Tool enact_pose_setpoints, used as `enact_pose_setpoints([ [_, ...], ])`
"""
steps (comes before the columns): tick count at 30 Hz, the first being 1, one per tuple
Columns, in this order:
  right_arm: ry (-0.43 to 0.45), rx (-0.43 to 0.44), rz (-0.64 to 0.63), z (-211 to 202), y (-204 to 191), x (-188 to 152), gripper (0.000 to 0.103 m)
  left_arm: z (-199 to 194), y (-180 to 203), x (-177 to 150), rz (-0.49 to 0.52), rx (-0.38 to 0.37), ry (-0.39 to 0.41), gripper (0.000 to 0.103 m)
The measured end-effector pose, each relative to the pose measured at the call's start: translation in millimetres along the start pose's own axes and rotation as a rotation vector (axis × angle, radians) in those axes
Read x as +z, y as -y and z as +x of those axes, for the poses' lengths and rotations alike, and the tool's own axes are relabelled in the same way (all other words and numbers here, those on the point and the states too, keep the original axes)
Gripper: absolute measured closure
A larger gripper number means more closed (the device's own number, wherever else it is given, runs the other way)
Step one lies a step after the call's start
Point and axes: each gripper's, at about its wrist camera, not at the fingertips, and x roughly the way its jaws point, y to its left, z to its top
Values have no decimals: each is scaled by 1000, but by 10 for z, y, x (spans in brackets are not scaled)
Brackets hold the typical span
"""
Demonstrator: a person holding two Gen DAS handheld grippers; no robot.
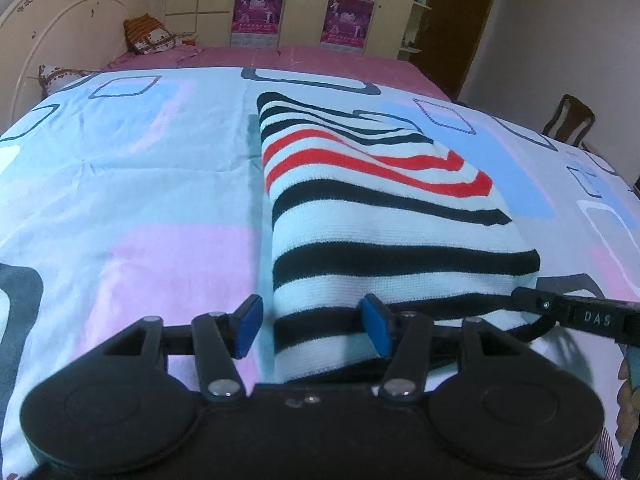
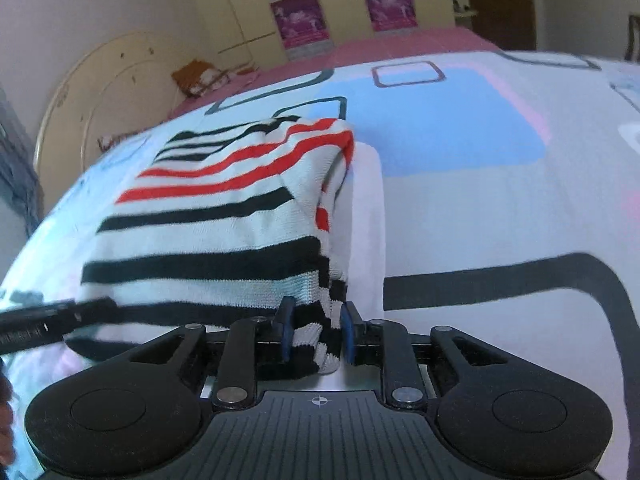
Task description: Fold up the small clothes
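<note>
The striped garment is seen lying on the bedsheet, already folded lengthwise into a narrow stack. Its near corner is clamped by the right gripper; the left gripper is spread wide around the near edge. One crosswise fold is judged left.

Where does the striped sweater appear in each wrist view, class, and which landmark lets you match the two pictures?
Left wrist view: the striped sweater lies centre to right on the patterned bedsheet, its near edge between the open pads of the left claw.
Right wrist view: the striped sweater lies centre-left, its near corner pinched in the right claw.
Shared landmark: the purple posters on the cupboard doors.
</note>
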Motion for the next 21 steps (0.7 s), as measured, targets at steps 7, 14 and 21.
enact_pose_setpoints([
  [7, -24, -79, -185, 63, -249, -3, 81, -8, 129, 21, 24, 79, -12, 9],
  [14, 14, -135, -154, 1, -185, -46, 31, 38, 264, -53, -19, 152, -56, 0],
  [21, 65, -77, -110, -459, -95, -140, 23, -349, 452, -109, -27, 180, -10, 0],
])
